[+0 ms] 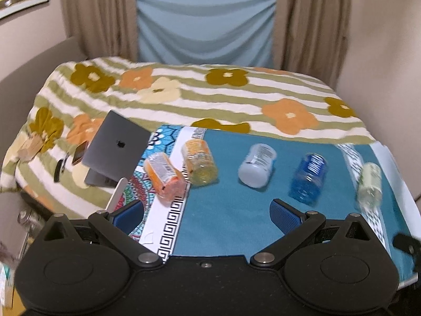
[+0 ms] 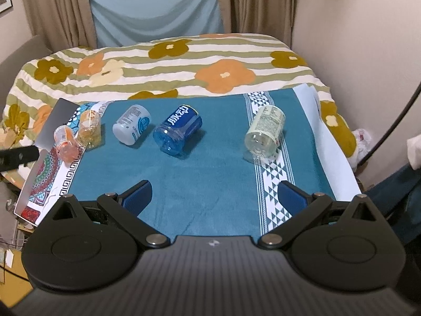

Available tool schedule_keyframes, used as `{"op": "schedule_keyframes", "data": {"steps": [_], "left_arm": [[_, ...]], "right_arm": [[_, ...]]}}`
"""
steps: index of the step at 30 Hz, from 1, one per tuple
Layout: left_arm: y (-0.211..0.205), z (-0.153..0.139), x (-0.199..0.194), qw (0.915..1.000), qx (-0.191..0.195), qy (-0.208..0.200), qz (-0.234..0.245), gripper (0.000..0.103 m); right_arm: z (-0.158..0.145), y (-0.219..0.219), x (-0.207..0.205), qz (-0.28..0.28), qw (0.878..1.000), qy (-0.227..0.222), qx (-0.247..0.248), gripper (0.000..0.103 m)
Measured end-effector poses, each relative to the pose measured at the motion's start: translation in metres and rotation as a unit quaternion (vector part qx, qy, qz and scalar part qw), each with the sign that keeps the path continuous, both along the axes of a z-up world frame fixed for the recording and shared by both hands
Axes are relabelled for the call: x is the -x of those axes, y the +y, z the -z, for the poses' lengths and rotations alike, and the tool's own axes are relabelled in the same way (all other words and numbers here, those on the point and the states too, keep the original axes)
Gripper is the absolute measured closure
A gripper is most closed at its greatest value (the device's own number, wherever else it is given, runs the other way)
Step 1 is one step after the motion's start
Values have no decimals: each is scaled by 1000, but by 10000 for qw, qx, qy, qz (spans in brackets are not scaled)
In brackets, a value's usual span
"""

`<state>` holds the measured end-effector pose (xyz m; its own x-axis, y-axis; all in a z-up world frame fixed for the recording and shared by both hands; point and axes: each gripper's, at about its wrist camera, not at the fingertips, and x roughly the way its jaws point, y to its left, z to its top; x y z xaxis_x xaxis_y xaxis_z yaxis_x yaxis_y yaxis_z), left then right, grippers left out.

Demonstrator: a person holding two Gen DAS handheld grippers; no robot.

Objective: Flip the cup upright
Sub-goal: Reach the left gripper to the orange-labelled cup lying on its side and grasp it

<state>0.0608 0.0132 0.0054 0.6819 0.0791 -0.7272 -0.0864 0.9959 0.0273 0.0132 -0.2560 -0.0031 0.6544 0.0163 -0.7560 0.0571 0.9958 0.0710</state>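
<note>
Cups lie on their sides in a row on the teal cloth (image 2: 210, 179), none held. The right gripper (image 2: 214, 197) and left gripper (image 1: 208, 213) both hover wide apart, short of them. Nearest are the blue cup (image 2: 177, 130) and clear cup (image 2: 264, 131): probably light, thin, slippery plastic, best pinched gently across the middle.

Soft, even indoor light, faint shadows; left view motion-blurred, fisheye edges bowed.

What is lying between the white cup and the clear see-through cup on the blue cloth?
The transparent blue plastic cup with white lettering lies on its side between the white plastic cup and the clear pale cup, seen best in the right wrist view.
</note>
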Motion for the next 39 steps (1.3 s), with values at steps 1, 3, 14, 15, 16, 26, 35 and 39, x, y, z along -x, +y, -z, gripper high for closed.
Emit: {"op": "schedule_keyframes", "data": {"steps": [1,3,14,15,16,26,35,39], "left_arm": [[2,0,-5,10000,11,25,-91,0],[6,0,-17,9996,-13,76,-286,0],[59,35,-87,9923,510,677,-901,2],[64,40,-94,9912,573,743,-932,2],[69,45,-102,9899,629,822,-965,2],[119,96,-164,9726,1235,1406,-1380,7],[132,121,-187,9631,1504,1754,-1382,20],[136,128,-189,9598,1611,1832,-1387,22]], "right_arm": [[0,-2,-2,-43,10000,-12,-33,0],[3,-6,-8,-158,9998,-28,-97,0],[25,-1,-37,-847,9950,-102,-526,0],[28,2,-40,-946,9940,-35,-547,0],[31,6,-43,-975,9939,-2,-510,0],[54,33,-79,-572,9975,289,-293,0],[65,51,-112,-370,9981,391,-287,0],[68,57,-119,-361,9980,423,-307,0]]}}
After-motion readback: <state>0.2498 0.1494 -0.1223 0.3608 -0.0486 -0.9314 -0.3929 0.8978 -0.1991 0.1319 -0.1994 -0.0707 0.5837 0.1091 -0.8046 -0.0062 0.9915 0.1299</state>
